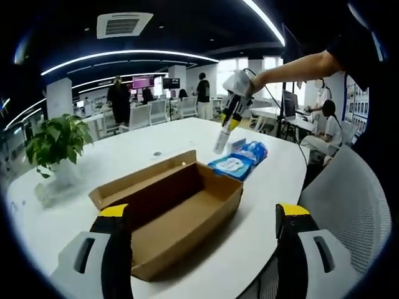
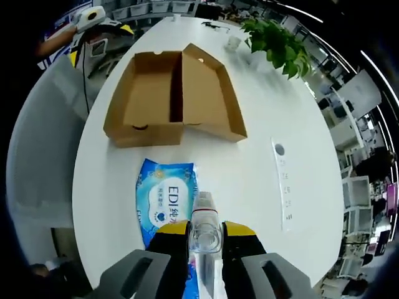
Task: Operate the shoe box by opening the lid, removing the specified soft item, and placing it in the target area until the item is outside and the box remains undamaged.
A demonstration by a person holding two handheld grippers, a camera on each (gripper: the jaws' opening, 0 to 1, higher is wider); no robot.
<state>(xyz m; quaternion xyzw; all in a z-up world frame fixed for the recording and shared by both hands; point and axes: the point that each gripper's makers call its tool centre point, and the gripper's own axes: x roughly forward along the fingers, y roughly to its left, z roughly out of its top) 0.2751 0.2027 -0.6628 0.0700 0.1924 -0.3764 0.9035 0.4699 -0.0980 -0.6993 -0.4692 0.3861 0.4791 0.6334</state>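
Note:
The brown cardboard shoe box lies on the white table with its lid folded fully back and nothing visible inside. A blue pack of wet wipes lies flat on the table just beyond the box. My left gripper is open in front of the box, its jaws wide apart; it also shows at the table's far edge. My right gripper hangs above the wipes, shut on a small clear plastic bottle.
A potted plant stands near one end of the table. A grey mesh chair sits by the table edge. A round socket cover is set into the tabletop. People stand by desks in the background.

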